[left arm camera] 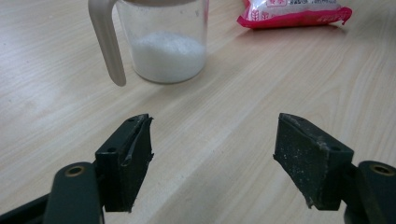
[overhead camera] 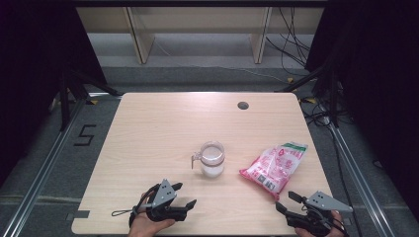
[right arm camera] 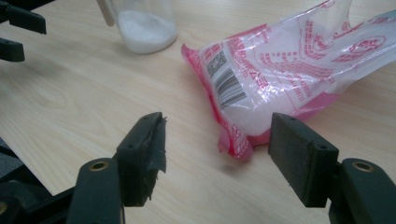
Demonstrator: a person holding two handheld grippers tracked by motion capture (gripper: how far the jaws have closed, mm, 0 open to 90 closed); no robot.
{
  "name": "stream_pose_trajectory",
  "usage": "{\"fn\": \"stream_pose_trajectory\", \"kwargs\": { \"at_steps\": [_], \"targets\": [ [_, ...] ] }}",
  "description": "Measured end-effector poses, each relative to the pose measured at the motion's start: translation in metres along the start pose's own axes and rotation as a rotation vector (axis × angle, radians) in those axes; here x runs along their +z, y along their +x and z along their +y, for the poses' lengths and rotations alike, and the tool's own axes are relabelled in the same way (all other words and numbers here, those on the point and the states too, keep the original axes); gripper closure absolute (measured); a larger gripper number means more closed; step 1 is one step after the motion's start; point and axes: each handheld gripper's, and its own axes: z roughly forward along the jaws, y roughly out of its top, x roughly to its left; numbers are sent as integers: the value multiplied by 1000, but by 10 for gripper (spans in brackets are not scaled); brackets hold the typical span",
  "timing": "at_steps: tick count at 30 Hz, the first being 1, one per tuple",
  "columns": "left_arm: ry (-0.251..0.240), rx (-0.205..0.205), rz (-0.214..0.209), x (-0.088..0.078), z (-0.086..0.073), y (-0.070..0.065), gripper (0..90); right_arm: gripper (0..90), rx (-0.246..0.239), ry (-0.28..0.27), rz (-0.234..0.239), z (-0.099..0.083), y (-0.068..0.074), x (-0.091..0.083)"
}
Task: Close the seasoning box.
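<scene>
Presently, one clear jug (overhead camera: pixel 212 159) with a pale handle, part-filled with white grains, stands mid-table (overhead camera: pixel 148 128). One pink-and-white bag (overhead camera: pixel 274 165) of white grains lies just right of the jug, apart from it, its near corner pointing at the right gripper (right arm camera: pixel 217 149). Right gripper: fingers (right arm camera: pixel 303 158) released, empty, close before the bag. Left gripper (left arm camera: pixel 212 156): fingers released, empty, aimed at the jug from the near side. Step judged: approach. Next move likely calls for closing on the bag's corner while the jug is steadied.
</scene>
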Motion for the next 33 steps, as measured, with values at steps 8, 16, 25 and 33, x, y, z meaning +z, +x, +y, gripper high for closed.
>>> {"fn": "stream_pose_trajectory", "kwargs": {
  "at_steps": [8,16,25,33],
  "targets": [
    [3,-25,-9,-2,-8,-5,267,329,-4,77,35,-5,10,3],
    [-3,-34,-46,1,-12,-14,264,303,-39,92,40,-8,13,2],
    [22,-30,-69,2,-12,-23,257,303,-66,119,52,-12,20,3],
    [34,-13,-66,4,-13,-28,253,303,-84,143,71,-14,22,1]
  ]
}}
